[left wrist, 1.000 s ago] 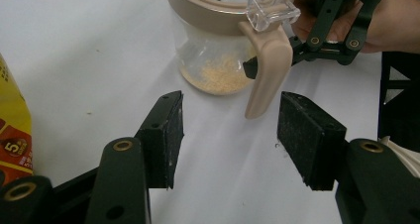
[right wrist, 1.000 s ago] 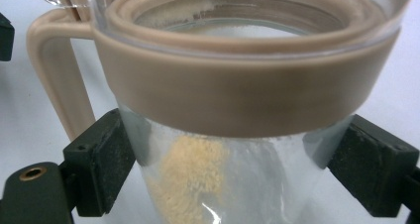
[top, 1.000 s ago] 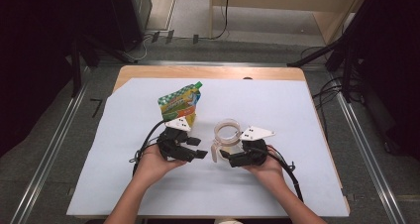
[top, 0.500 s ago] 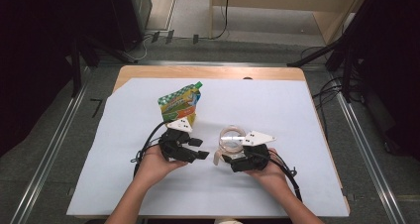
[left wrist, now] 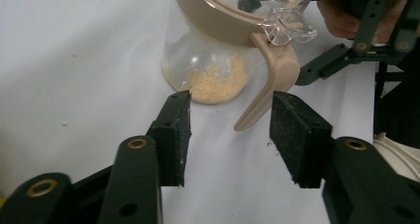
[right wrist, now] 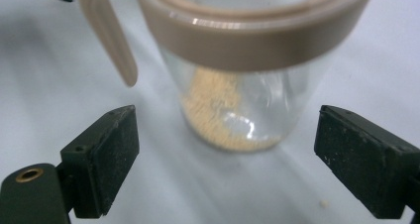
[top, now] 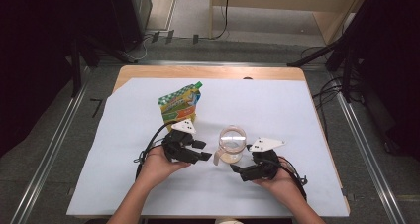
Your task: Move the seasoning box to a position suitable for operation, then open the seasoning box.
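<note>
The clear glass jar with a tan rim stands upright on the white sheet, between the two hands and just far of them. Its tan handle hangs down the jar's left side, dropping towards the gap of the left gripper. That gripper's jaws have just been closing but press on nothing yet. The right gripper is spread wide, released, with the jar body just beyond its pads. The left one is nearer the handle.

My right gripper slid back toward me off the jar, jar now standing free between the grippers, my left gripper jaws just narrowing around its beige handle
</note>
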The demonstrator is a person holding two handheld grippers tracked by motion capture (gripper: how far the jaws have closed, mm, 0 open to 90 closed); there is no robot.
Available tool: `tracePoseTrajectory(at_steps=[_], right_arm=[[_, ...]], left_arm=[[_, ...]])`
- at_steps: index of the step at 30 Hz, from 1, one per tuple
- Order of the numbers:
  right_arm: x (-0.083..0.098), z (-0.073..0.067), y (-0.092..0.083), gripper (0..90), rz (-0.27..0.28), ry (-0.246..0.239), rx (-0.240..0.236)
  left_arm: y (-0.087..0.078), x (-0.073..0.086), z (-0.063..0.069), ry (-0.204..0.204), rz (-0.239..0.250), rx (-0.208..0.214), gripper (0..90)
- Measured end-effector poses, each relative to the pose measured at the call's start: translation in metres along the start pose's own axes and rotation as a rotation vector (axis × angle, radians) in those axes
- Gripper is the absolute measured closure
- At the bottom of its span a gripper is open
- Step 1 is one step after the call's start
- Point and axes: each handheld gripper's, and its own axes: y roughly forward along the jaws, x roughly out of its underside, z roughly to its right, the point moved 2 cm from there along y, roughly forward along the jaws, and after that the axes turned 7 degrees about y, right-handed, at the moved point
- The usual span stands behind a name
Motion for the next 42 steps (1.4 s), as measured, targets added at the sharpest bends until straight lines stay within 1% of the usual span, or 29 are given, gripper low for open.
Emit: tracePoseTrajectory(at_steps=[1, 2, 3, 4, 6, 8, 9, 11, 12, 13, 15, 16, 18, 19, 20, 22, 24, 26, 27, 28, 29, 31, 32, 33, 35, 36, 38, 41, 42], right_arm=[[0.002, -0.001, -0.006, 12.4, -0.002, 0.015, -0.009], [0.002, -0.001, -0.006, 12.4, -0.002, 0.015, -0.009], [0.003, -0.001, -0.008, 12.9, -0.002, 0.028, -0.011], [0.003, -0.002, -0.015, 13.5, 0.008, 0.035, -0.012], [0.005, -0.002, -0.020, 13.9, 0.017, 0.039, -0.006], [0.006, -0.002, -0.024, 14.9, 0.021, 0.040, 0.004], [0.006, -0.001, -0.026, 15.9, 0.022, 0.044, 0.006], [0.007, 0.000, -0.030, 19.5, 0.025, 0.049, 0.006], [0.008, 0.000, -0.031, 20.9, 0.031, 0.048, 0.003], [0.008, 0.000, -0.031, 20.9, 0.031, 0.048, 0.003], [0.008, 0.001, -0.033, 25.8, 0.037, 0.045, 0.000], [0.008, 0.001, -0.035, 31.2, 0.042, 0.038, -0.010], [0.008, 0.001, -0.035, 32.0, 0.041, 0.032, -0.009], [0.009, 0.001, -0.035, 34.1, 0.036, 0.014, 0.004], [0.009, 0.001, -0.035, 34.1, 0.036, 0.014, 0.004], [0.009, 0.003, -0.035, 37.7, 0.032, 0.021, 0.006], [0.008, 0.004, -0.035, 41.0, 0.038, 0.028, 0.002], [0.008, 0.005, -0.036, 43.9, 0.042, 0.039, -0.006], [0.008, 0.006, -0.036, 47.0, 0.041, 0.043, -0.015], [0.008, 0.006, -0.036, 47.0, 0.041, 0.043, -0.015], [0.008, 0.007, -0.037, 52.5, 0.032, 0.040, -0.025], [0.008, 0.007, -0.039, 57.0, 0.032, 0.044, -0.032], [0.008, 0.007, -0.039, 57.0, 0.032, 0.044, -0.032], [0.007, 0.007, -0.040, 61.5, 0.037, 0.059, -0.031], [0.007, 0.008, -0.041, 65.4, 0.042, 0.073, -0.036], [0.007, 0.009, -0.042, 68.6, 0.040, 0.085, -0.030], [0.007, 0.009, -0.042, 70.2, 0.040, 0.088, -0.031], [0.007, 0.007, -0.046, 80.2, 0.048, 0.066, -0.027], [0.007, 0.007, -0.046, 80.2, 0.048, 0.066, -0.027]], left_arm=[[0.001, 0.000, 0.000, -0.002, 0.008, 0.003, 55.5], [0.001, 0.000, 0.000, -0.002, 0.008, 0.003, 57.1], [0.002, 0.000, 0.000, -0.006, 0.011, 0.006, 57.1], [0.003, 0.000, 0.000, -0.001, 0.008, 0.009, 62.5], [0.005, 0.000, 0.000, 0.000, 0.001, 0.020, 66.3], [0.007, -0.001, 0.000, 0.003, -0.013, 0.022, 68.7], [0.007, -0.001, 0.000, 0.003, -0.013, 0.022, 70.8], [0.011, -0.002, -0.001, -0.004, -0.007, 0.036, 74.5], [0.011, -0.002, -0.001, -0.004, -0.007, 0.036, 76.8], [0.012, -0.003, -0.001, -0.006, -0.008, 0.043, 76.8], [0.015, -0.004, -0.001, -0.009, -0.012, 0.055, 79.1], [0.018, -0.005, -0.002, -0.036, -0.023, 0.062, 81.1], [0.018, -0.006, -0.002, -0.034, -0.022, 0.067, 81.6], [0.019, -0.007, -0.001, -0.029, -0.014, 0.065, 84.0], [0.019, -0.007, -0.001, -0.029, -0.014, 0.065, 84.4], [0.018, -0.007, -0.001, -0.017, -0.008, 0.064, 85.4], [0.019, -0.007, 0.000, -0.011, -0.013, 0.062, 86.3], [0.020, -0.008, 0.000, -0.014, -0.007, 0.059, 86.8], [0.020, -0.008, 0.000, -0.014, -0.007, 0.059, 87.6], [0.021, -0.008, 0.000, -0.013, -0.009, 0.056, 87.6], [0.020, -0.008, 0.000, -0.021, -0.011, 0.058, 87.7], [0.019, -0.009, 0.001, -0.030, 0.001, 0.068, 87.9], [0.019, -0.009, 0.001, -0.030, 0.001, 0.068, 88.1], [0.019, -0.009, 0.002, -0.026, 0.008, 0.072, 88.3], [0.020, -0.010, 0.005, -0.020, 0.005, 0.075, 88.4], [0.021, -0.010, 0.006, -0.013, -0.001, 0.075, 88.4], [0.022, -0.011, 0.007, -0.011, -0.003, 0.069, 88.4], [0.023, -0.011, 0.008, -0.013, 0.001, 0.078, 88.3], [0.023, -0.011, 0.008, -0.013, 0.001, 0.078, 88.4]])
